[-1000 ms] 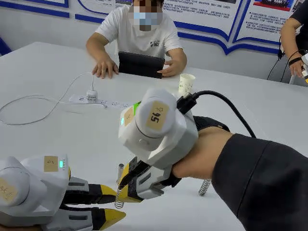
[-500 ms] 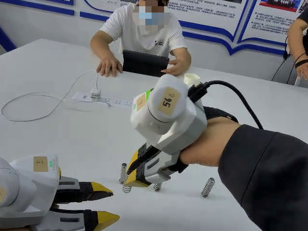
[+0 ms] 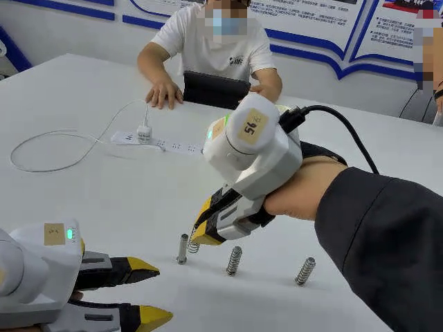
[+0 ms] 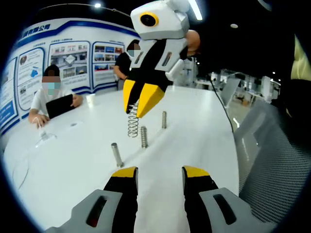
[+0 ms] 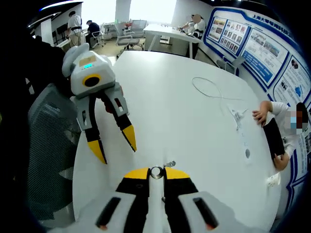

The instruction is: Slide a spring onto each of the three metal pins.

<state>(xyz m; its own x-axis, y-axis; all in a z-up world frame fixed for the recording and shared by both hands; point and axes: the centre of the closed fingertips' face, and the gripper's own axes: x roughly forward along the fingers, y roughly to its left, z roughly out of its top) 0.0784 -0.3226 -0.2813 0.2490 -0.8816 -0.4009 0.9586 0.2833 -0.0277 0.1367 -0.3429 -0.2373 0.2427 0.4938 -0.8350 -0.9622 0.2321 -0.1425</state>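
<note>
A bare metal pin (image 3: 183, 249) stands upright on the white table (image 3: 83, 194). To its right two more pins carry springs, one close by (image 3: 234, 260) and one farther off (image 3: 305, 270). My right gripper (image 3: 201, 238) is shut on a loose spring (image 3: 192, 243), which hangs just right of the bare pin's top. In the left gripper view that spring (image 4: 132, 124) dangles from the right gripper (image 4: 141, 102) above the bare pin (image 4: 116, 154). The spring's end shows as a ring (image 5: 156, 172) in the right gripper view. My left gripper (image 3: 152, 294) stays open and holds nothing at the lower left.
A white power strip (image 3: 156, 145) with a plugged charger (image 3: 145, 131) and a looping cable lies mid-table. A person sits at the far side with a dark tablet (image 3: 214, 90). In the right gripper view the table edge and a mesh chair (image 5: 46, 145) are on the left.
My right gripper has risen and drifted right with the spring, from low beside the bare pin to the level of its top. A spring-covered pin has come out from behind it.
</note>
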